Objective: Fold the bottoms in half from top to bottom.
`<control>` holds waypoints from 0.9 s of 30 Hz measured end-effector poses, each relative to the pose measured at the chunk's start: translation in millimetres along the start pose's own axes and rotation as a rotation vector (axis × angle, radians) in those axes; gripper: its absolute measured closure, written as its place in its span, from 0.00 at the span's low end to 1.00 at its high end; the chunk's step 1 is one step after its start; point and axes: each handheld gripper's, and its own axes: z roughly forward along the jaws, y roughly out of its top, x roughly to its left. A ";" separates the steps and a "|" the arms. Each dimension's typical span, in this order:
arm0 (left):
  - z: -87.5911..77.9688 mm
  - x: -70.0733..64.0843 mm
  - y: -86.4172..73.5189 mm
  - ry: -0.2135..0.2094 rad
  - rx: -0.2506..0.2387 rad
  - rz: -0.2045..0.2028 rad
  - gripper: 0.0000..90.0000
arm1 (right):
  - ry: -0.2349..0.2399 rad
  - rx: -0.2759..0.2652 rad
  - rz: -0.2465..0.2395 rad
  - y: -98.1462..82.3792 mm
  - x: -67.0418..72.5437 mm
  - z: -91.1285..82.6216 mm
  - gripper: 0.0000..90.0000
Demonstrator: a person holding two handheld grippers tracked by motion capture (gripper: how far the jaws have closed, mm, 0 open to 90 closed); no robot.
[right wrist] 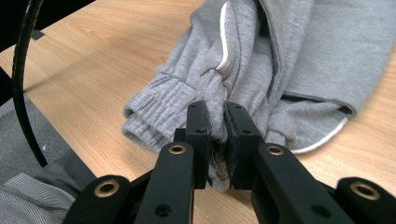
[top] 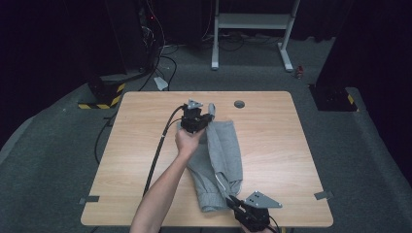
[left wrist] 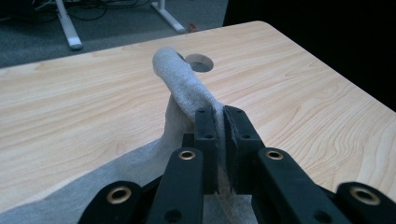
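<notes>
Right gripper (right wrist: pixel 215 122) pinches grey shorts (right wrist: pixel 280 60); high view adds table (top: pixel 272 141).

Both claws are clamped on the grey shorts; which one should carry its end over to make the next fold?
Probably the left claw: it pinches the raised far end of the grey shorts. The right claw pins the waistband at the table's near edge.

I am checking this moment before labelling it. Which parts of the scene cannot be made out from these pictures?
- High view: the right gripper body is cut off by the bottom edge.
- High view: the left gripper jaws are too small to read, and the hand covers part of the shorts.
- Left gripper view: the shorts' pinched edge is hidden between the shut jaws.
- Right gripper view: the shorts' far part is cut off by the top edge.
</notes>
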 end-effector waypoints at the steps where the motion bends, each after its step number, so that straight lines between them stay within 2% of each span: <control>1: 1.8 1.4 -1.1 -0.001 0.015 -0.014 0.94 | 0.002 0.001 0.010 -0.5 -0.6 0.0 0.90; 4: 8.1 4.1 -6.8 -0.002 0.024 -0.059 0.94 | -0.009 0.002 0.007 -0.1 -2.5 1.5 0.90; 7: 17.4 7.9 -11.4 -0.010 0.024 -0.053 0.93 | -0.012 0.011 0.024 -0.6 -4.3 3.1 0.90; 11: 32.2 11.0 -22.1 -0.012 0.059 -0.053 0.93 | -0.028 0.021 0.030 -3.2 -6.5 2.4 0.90; 13: 34.3 10.7 -25.9 -0.010 0.060 -0.048 0.92 | -0.033 0.026 0.023 -3.8 -8.0 2.5 0.90; 15: 34.3 11.0 -27.0 -0.026 0.058 -0.062 0.91 | -0.038 0.031 0.032 -4.1 -8.7 1.4 0.89; 18: 32.0 12.0 -25.9 -0.058 0.073 -0.078 0.83 | -0.038 0.048 0.041 -4.3 -9.0 -0.4 0.89; 19: 30.9 12.6 -25.3 -0.055 0.080 -0.069 0.81 | -0.036 0.050 0.038 -4.2 -9.6 -0.2 0.89; 22: 26.4 13.9 -23.6 -0.050 0.076 -0.070 0.65 | -0.029 0.059 0.038 -2.3 -8.7 0.9 0.87; 25: 18.3 12.4 -23.3 -0.045 0.075 -0.058 0.55 | -0.019 0.066 0.046 -1.1 -7.6 1.5 0.81; 27: 10.8 12.1 -25.6 -0.066 0.058 -0.080 0.52 | -0.005 0.065 0.041 -0.4 -7.2 1.6 0.74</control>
